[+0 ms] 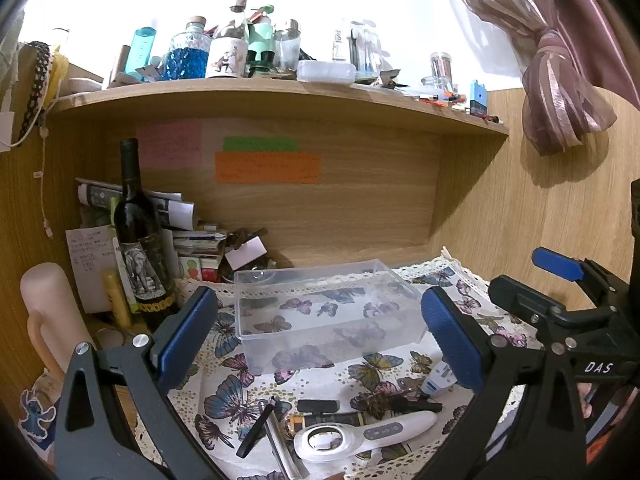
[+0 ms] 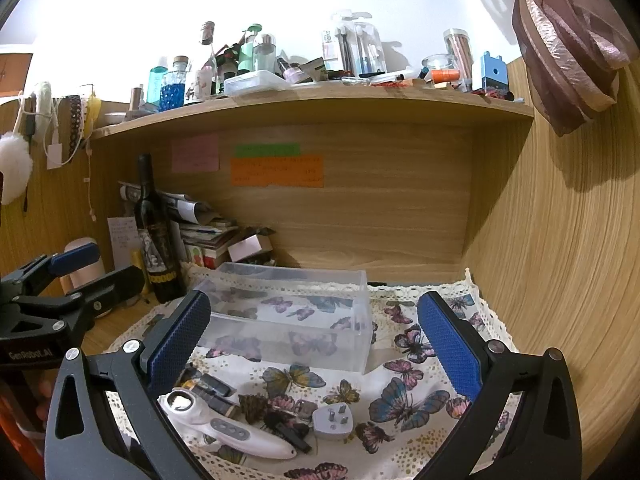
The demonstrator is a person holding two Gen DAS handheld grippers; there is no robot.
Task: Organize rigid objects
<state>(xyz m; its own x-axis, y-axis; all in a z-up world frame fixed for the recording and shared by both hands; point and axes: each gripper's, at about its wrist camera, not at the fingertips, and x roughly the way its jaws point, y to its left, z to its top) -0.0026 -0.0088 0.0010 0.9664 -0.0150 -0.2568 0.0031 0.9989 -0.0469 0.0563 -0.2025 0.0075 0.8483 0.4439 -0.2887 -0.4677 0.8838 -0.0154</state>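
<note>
A clear plastic box (image 1: 320, 312) stands empty on the butterfly cloth (image 1: 240, 360); it also shows in the right wrist view (image 2: 288, 312). In front of it lie a white handheld device (image 1: 360, 438) (image 2: 228, 424), a white plug adapter (image 2: 334, 420), a dark tube (image 1: 328, 420), a pine cone (image 2: 254, 406) and a black stick (image 1: 256, 428). My left gripper (image 1: 320, 344) is open above these items. My right gripper (image 2: 316, 348) is open too, just short of the box. Each gripper shows in the other's view, the right (image 1: 560, 280) and the left (image 2: 80, 272).
A dark wine bottle (image 1: 140, 240) (image 2: 156, 236), a pink cylinder (image 1: 52, 312) and stacked papers (image 1: 192, 240) crowd the left back corner. A cluttered wooden shelf (image 1: 280, 96) hangs overhead. A wood wall (image 2: 560, 260) closes the right side. A curtain (image 1: 560, 80) hangs upper right.
</note>
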